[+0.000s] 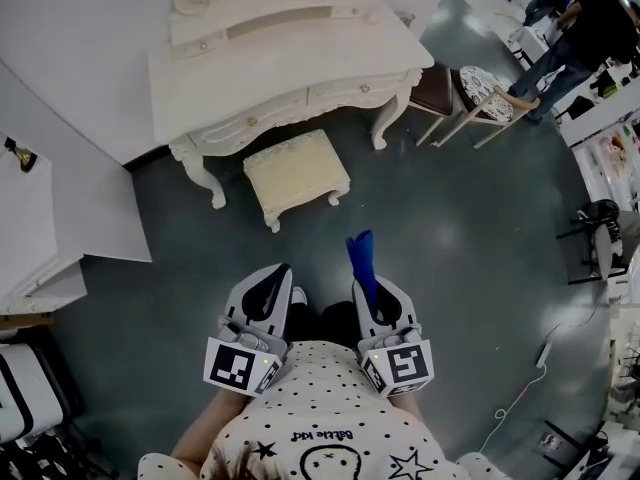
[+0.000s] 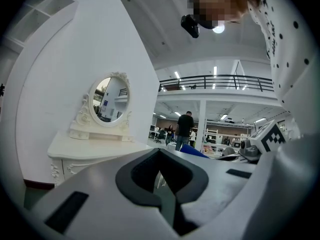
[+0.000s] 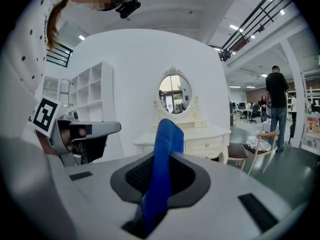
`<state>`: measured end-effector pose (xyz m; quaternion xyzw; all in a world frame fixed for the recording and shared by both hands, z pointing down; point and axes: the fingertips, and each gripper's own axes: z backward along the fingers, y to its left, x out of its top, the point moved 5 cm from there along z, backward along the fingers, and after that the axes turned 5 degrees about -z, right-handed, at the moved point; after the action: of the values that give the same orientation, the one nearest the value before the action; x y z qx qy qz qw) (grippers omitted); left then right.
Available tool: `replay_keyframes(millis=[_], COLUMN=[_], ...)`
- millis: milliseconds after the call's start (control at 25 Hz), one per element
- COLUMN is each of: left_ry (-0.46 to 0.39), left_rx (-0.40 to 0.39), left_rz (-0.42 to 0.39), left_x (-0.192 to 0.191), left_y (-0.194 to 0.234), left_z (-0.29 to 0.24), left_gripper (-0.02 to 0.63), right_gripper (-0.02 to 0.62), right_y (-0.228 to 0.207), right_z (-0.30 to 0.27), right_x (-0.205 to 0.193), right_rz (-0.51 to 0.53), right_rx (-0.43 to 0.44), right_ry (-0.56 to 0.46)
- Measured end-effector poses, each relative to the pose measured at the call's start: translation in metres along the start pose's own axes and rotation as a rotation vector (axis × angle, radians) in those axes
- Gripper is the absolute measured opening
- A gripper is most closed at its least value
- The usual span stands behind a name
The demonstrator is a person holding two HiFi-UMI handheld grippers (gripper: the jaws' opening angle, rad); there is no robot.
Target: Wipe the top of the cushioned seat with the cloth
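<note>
Left tool: the left tool (image 1: 278,273) has its jaws brought together with nothing between them; it is held low, close to the person's body.
Right tool: the right tool (image 1: 378,293) is clamped on the cloth, just right of the left tool and level with it.
Cloth: the blue cloth (image 1: 362,258) stands up out of the right tool's jaws as a narrow folded strip pointing toward the far side.
Seat: the cushioned seat (image 1: 296,173), a cream tufted stool, stands on the floor just on the near side of the dressing table (image 1: 280,68), between its curved legs and well apart from both tools.
Open room: bare floor lies between the tools and the seat; a white panel (image 1: 60,198) closes the left side, and two chairs (image 1: 485,93) stand just right of the dressing table.
Surface: the floor (image 1: 450,238) is dark grey-green and smooth, with a thin cable (image 1: 520,388) on it at the near right.
Room: an oval mirror (image 3: 174,94) tops the dressing table; a person (image 1: 580,38) stands at the far right.
Writing: each tool carries black-and-white square markers; the shirt (image 1: 330,408) has a short line of lettering too small to read.
</note>
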<state>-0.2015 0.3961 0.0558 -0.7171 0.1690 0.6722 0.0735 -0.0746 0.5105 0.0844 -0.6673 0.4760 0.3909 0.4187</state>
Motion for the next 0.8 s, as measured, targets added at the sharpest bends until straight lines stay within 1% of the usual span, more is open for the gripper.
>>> replay_keyframes(millis=[400,520,640,800], left_ry=[0.018,0.018,0.023,-0.004], left_rx=[0.065,0.096,0.129,0.145], left_rz=[0.041,0.052,0.056,0.046], left_x=[-0.007,-0.008,-0.007,0.002], left_y=[0.032,0.043,0.052,0.052], left_z=[-0.017,-0.03,-0.051,-0.094], left_gripper=[-0.002,-0.002,-0.002,-0.002], right_gripper=[0.057,0.057,0.057,0.057], right_y=[-0.014,-0.024,-0.041,-0.076], right_z=[-0.041,-0.06,-0.08,-0.102], right_x=[0.008,0.014,0.028,0.05], right_rz=[-0.013,0.01,0.027,0.05], right_rx=[0.021,0.042,0.066,0.085], right_ry=[0.044,0.056,0.051,0.029])
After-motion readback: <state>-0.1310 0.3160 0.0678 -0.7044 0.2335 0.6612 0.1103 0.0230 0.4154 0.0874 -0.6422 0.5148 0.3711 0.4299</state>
